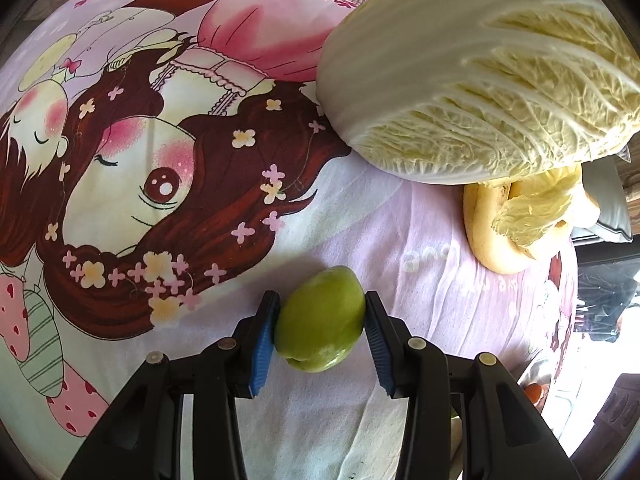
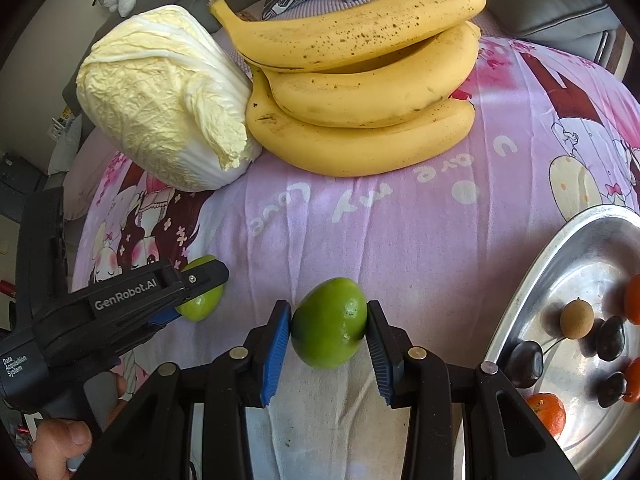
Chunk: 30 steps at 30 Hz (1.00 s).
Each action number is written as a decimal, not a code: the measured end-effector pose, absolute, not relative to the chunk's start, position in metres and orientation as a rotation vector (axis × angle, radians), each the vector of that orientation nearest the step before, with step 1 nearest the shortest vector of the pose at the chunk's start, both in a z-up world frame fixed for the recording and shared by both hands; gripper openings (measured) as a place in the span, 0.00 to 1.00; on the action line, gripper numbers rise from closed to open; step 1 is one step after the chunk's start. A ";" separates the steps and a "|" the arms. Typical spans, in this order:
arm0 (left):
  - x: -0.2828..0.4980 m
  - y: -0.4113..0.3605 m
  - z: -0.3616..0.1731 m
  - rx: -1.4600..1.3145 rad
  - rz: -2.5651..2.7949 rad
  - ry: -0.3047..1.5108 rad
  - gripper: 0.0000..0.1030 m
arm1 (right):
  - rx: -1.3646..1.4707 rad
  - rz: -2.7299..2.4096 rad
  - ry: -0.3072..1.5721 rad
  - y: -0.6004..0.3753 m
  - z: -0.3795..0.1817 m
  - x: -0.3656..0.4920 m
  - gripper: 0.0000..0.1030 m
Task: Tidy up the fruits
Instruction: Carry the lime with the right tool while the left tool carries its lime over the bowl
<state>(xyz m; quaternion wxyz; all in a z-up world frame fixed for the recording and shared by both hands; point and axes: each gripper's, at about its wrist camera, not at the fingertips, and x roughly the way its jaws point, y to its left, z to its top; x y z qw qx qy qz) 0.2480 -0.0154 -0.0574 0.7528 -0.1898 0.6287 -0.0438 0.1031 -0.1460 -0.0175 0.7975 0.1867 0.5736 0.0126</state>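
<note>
- Nearest, the right gripper (image 2: 328, 330) clamps a green fruit (image 2: 329, 322) between its blue pads above the pink cartoon-print cloth (image 2: 400, 232).
- Just to its left, the left gripper (image 1: 322, 320) pinches a second green fruit (image 1: 320, 320), resting on the cloth.
- At the right, a steel tray (image 2: 520, 300) holds tangerines and dark plums.
- Farther back lie the bananas (image 2: 360, 92), touching a napa cabbage (image 2: 160, 96).

Both wrist views close, steeply downward; share cabbage (image 1: 480, 72), bananas (image 2: 360, 92).

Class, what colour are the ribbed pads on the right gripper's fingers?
Blue pads, set on black fingers; the right wrist view shows them best.
</note>
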 end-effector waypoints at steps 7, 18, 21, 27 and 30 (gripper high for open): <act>0.246 -0.017 -0.044 -0.408 -0.089 1.346 0.42 | 0.408 0.027 1.225 -0.147 -0.016 0.102 0.39; 0.226 -0.030 -0.013 -0.402 -0.156 1.291 0.42 | 0.424 0.034 1.203 -0.159 -0.004 0.095 0.39; 0.218 -0.035 -0.010 -0.397 -0.170 1.285 0.42 | 0.430 0.026 1.203 -0.163 -0.002 0.092 0.39; 0.200 -0.047 0.003 -0.377 -0.200 1.267 0.42 | 0.444 0.012 1.195 -0.171 0.002 0.087 0.39; 0.193 -0.053 0.009 -0.362 -0.211 1.260 0.42 | 0.438 0.005 1.199 -0.174 0.006 0.085 0.39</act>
